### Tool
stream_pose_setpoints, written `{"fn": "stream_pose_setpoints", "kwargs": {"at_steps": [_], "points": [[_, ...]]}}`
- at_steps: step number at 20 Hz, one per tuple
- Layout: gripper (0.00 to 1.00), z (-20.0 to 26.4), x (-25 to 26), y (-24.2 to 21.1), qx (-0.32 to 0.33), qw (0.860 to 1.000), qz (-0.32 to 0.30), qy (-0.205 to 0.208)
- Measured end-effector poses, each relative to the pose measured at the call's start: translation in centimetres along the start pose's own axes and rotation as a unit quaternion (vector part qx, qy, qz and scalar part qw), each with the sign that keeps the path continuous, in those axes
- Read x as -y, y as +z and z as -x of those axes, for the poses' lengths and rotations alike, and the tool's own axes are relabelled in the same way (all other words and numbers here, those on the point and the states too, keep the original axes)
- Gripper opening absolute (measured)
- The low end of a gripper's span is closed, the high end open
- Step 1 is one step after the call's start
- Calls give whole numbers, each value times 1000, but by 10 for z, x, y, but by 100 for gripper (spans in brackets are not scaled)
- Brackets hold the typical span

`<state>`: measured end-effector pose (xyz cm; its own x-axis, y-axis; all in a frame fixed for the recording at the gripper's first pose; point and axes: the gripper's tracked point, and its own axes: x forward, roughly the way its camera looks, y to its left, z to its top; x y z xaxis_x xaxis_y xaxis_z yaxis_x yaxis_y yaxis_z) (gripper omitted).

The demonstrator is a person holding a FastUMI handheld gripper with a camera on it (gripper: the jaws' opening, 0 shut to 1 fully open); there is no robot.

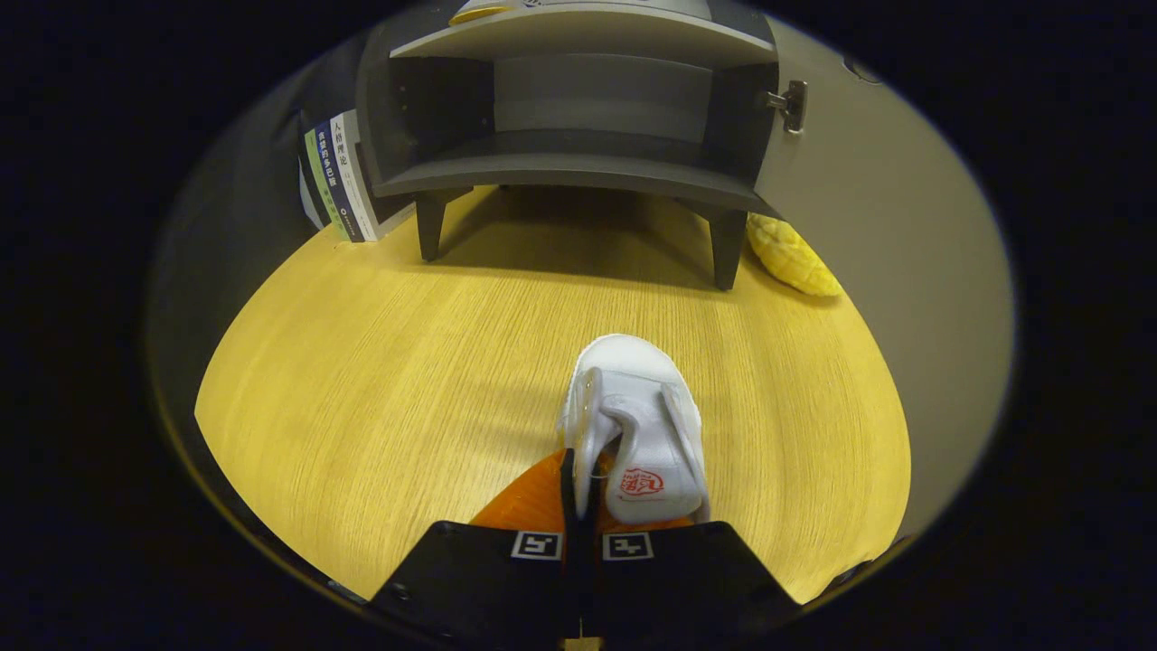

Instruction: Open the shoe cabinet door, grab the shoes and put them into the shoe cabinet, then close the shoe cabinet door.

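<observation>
1. A small white shoe (633, 425) is sitting at the tips of the gripper (583, 488), its toe pointing away towards the cabinet; the two fingers are standing almost together and are pinching the left side wall of the shoe's opening between them.
2. The shoe is showing a broad strap folded across its top and a red mark on the tongue, which is lying just to the right of the fingers. Whether its sole is resting on the table or hanging just above it, I cannot tell.
3. The wooden table (380, 380) is spreading out beneath and beyond the fingers.
4. Well beyond the shoe, the dark shoe cabinet (578, 108) is standing on short legs at the far side of the table, its compartment facing the fingers and lying open, with nothing showing inside it.
5. Its door (868, 217) is swinging out to the right of the compartment, with a metal hinge (791, 104) showing at the cabinet's upper right corner.
6. A few books (336, 176) are leaning against the cabinet's left side.
7. A yellow bumpy object (795, 258) is lying by the right front leg, near the foot of the door.
</observation>
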<state>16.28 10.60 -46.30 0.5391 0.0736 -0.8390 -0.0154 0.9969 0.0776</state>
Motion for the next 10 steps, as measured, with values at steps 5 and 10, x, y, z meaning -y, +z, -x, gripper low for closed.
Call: {"fn": "stream_pose_setpoints", "kwargs": {"at_steps": [5, 10], "points": [[2, 46, -10, 37, 50, 998, 33, 3], [2, 98, -22, 105, 122, 992, 39, 14]]}}
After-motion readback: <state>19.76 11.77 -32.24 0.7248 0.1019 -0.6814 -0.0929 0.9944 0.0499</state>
